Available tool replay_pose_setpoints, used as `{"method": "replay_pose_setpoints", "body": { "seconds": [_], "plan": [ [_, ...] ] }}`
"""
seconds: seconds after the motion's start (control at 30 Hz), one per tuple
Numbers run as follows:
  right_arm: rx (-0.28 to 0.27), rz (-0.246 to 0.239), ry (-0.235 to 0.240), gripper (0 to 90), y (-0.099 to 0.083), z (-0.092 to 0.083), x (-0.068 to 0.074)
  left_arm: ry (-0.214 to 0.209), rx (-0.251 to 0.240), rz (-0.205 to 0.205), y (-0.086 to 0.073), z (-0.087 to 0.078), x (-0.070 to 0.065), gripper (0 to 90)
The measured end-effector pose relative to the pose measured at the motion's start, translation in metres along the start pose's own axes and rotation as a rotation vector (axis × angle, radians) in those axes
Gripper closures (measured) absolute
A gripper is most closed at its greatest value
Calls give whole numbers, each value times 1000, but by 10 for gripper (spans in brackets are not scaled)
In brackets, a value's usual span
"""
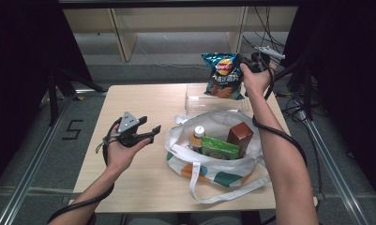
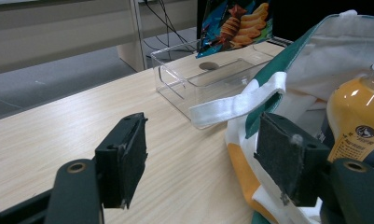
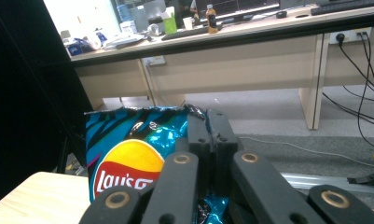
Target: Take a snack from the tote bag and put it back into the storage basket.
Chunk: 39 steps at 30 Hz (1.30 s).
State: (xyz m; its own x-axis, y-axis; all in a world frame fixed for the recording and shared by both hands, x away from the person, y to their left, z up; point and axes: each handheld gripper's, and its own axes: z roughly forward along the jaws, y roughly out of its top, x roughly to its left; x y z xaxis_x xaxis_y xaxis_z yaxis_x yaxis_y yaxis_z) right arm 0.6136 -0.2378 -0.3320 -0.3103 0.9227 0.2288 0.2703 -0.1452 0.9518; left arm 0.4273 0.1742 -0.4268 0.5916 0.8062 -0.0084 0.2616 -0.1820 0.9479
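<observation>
Our right gripper (image 1: 245, 63) pinches the blue crinkly crisp bag (image 1: 223, 75) above the clear plastic bin (image 1: 195, 101); we should lower it squarely inside while our left gripper (image 1: 150, 132) waits, jaws spread.

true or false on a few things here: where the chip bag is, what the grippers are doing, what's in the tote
1. The right hand-held gripper is shut on the chip bag. True.
2. The chip bag lies inside the tote. False: it hangs in the air above the clear bin.
3. The left hand-held gripper is open and holds nothing. True.
4. The clear bin is full of snacks. False: nothing lies in it.
5. An orange bottle stands in the tote beside a green packet and a brown box. True.
</observation>
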Motion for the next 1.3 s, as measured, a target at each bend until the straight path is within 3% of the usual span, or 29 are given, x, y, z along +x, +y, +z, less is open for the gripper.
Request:
{"method": "replay_pose_setpoints", "body": {
  "seconds": [0.23,0.33,0.4,0.77,1.3],
  "plan": [
    [11,-13,-6,900,-3,5,-2,1,-2,0,0,-1,1,325],
    [17,10,-6,900,-5,6,-2,1,-1,-2,0,0,0,325],
    [16,-10,-5,900,-6,8,-3,1,4,2,-1,0,-1,324],
    [41,22,-6,897,-14,16,-5,0,1,7,-1,-1,-2,325],
    [97,25,-57,892,-24,21,-15,0,-1,6,-1,-1,-2,323]
  ]
}}
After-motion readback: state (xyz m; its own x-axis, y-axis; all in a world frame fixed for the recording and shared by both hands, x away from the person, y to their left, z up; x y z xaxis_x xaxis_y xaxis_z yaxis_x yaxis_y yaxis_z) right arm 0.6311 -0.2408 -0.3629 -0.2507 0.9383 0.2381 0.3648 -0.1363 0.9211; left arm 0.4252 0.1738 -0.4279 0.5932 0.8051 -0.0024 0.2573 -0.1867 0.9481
